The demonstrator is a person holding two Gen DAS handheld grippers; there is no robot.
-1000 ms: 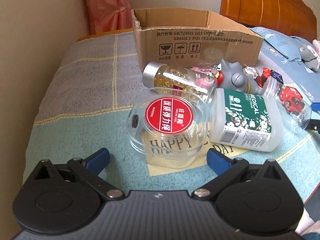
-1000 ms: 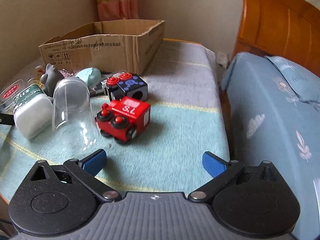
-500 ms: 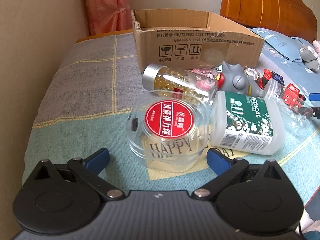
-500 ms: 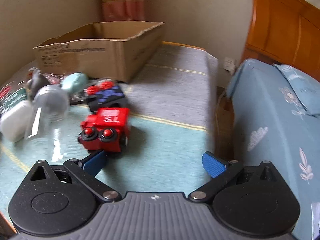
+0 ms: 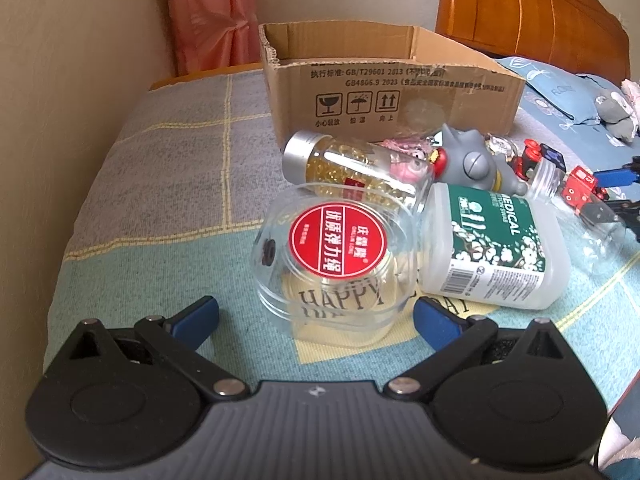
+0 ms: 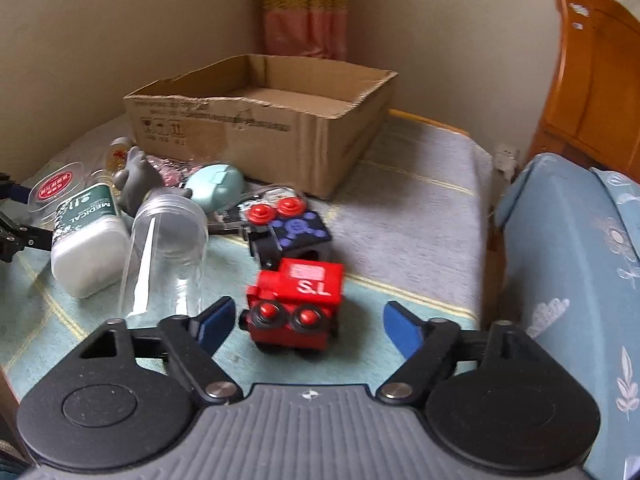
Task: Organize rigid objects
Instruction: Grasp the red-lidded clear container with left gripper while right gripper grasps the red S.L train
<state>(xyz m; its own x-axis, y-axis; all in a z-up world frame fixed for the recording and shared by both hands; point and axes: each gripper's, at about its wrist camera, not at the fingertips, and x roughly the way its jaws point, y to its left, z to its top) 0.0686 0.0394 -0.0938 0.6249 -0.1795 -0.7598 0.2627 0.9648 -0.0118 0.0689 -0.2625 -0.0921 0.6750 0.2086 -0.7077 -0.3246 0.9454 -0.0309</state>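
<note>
My left gripper [image 5: 316, 316] is open, its jaws either side of a clear round box with a red label [image 5: 332, 256] lying on the cloth. Beside it lie a white medical bottle [image 5: 492, 248], a bottle of yellow capsules [image 5: 352, 168] and a grey figure [image 5: 472, 164]. My right gripper [image 6: 308, 326] is open, with a red toy train car [image 6: 298, 308] between its jaws, apart from both pads. Behind the red car sits a black train car [image 6: 292, 232]. An empty clear jar [image 6: 168, 252] lies to its left.
An open, empty cardboard box [image 6: 264, 128] stands at the back of the table; it also shows in the left wrist view [image 5: 384, 88]. A teal case [image 6: 216, 184] lies by the box. A blue bed [image 6: 576, 264] and wooden headboard [image 6: 592, 72] are on the right.
My right gripper has moved left and forward, so the red train car now sits between its jaws. My left gripper has barely moved.
</note>
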